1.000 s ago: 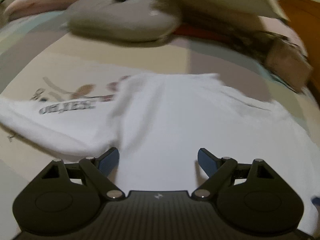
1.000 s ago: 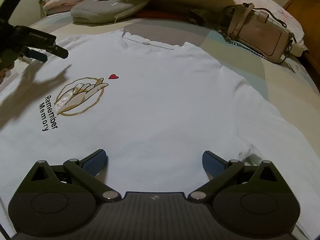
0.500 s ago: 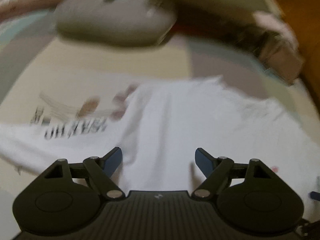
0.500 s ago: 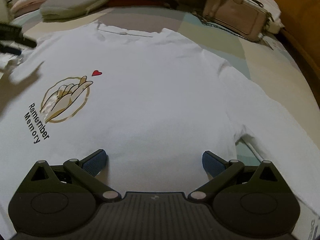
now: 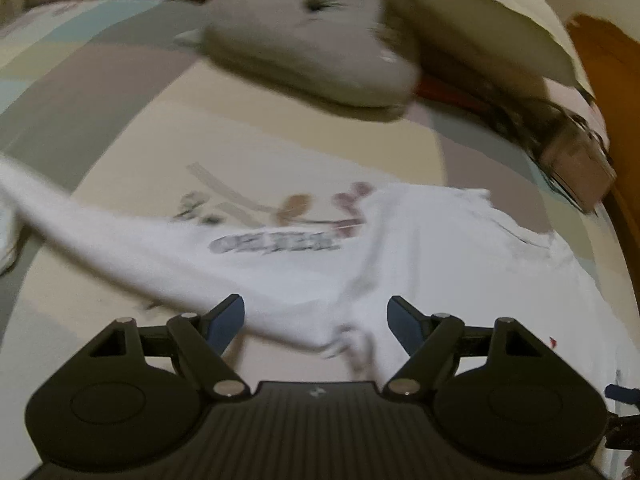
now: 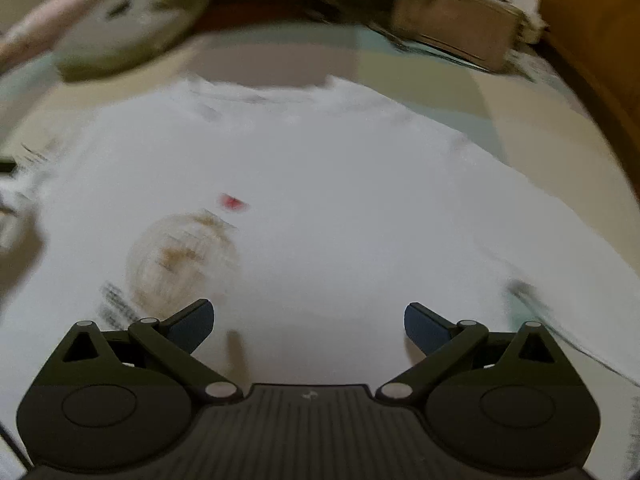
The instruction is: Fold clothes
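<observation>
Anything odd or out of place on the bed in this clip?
Nothing is damaged or spilled. The white T-shirt lies spread flat on the bed, with a grey cushion and a handbag beyond its collar. Both views are motion-blurred.

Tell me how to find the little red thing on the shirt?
Look at the big white T-shirt spread flat on the bed, in front of the right tool. Left of its middle there is a round golden-brown print, blurred here. The red heart sits just above that print on its right, the only red mark on the white cloth.
</observation>
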Demonstrator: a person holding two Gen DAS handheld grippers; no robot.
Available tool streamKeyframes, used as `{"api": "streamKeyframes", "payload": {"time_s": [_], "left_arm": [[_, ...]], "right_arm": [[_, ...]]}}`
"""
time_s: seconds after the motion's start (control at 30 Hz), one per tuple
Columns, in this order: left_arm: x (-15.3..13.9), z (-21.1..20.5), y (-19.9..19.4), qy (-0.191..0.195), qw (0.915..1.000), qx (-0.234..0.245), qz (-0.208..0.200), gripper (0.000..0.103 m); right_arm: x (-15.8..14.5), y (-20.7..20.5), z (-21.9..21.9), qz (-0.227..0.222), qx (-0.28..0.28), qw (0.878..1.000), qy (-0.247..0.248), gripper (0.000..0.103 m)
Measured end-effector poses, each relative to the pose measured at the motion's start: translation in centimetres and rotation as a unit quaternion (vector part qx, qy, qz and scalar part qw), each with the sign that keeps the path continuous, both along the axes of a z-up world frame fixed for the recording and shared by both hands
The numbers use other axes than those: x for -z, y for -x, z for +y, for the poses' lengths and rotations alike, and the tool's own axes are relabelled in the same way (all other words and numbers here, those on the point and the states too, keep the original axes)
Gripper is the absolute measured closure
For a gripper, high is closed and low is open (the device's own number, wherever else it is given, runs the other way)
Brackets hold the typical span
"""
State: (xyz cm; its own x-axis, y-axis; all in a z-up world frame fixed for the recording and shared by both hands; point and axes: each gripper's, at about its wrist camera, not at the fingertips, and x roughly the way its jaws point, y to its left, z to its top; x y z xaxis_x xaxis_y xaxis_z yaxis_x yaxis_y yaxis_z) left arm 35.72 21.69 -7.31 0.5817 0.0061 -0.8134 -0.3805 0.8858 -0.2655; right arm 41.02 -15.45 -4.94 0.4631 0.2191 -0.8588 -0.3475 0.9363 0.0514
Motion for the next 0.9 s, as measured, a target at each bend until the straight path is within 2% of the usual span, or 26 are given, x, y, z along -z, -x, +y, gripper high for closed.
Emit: {"api": "streamKeyframes", "payload": {"time_s": [0.13, 0.27, 0.47, 0.57, 0.67, 0.9], "left_arm": [[1.0, 3.1, 2.3, 0.012, 0.9990, -0.041, 0.011, 0.026], [2.0, 6.3, 4.6, 0.024, 0.9962, -0.081, 0.022, 0.026], [1.8, 9.7, 6.3, 0.014, 0.9937, -0.110, 0.012, 0.026], [1.8, 11.6, 6.0, 0.014, 0.9938, -0.110, -0.003, 0.025], [1.9, 13.4, 5.0, -0.010, 0.9951, -0.098, -0.005, 0.025], [0.2, 18.1, 6.2, -0.059, 0.9885, -0.139, -0.001, 0.023]], "right_arm": [[0.4, -0.7, 4.0, 0.018, -0.022, 0.999, -0.033, 0.000], [1.0, -0.7, 7.2, 0.033, -0.042, 0.998, -0.046, 0.000], [1.7, -0.4, 10.1, 0.044, -0.082, 0.995, -0.034, 0.000], [1.9, -0.5, 11.3, 0.049, -0.093, 0.994, -0.025, 0.000], [2.3, -0.6, 12.4, 0.052, -0.100, 0.994, -0.013, 0.000], [2.9, -0.5, 13.7, 0.044, -0.128, 0.991, 0.018, 0.000]]}}
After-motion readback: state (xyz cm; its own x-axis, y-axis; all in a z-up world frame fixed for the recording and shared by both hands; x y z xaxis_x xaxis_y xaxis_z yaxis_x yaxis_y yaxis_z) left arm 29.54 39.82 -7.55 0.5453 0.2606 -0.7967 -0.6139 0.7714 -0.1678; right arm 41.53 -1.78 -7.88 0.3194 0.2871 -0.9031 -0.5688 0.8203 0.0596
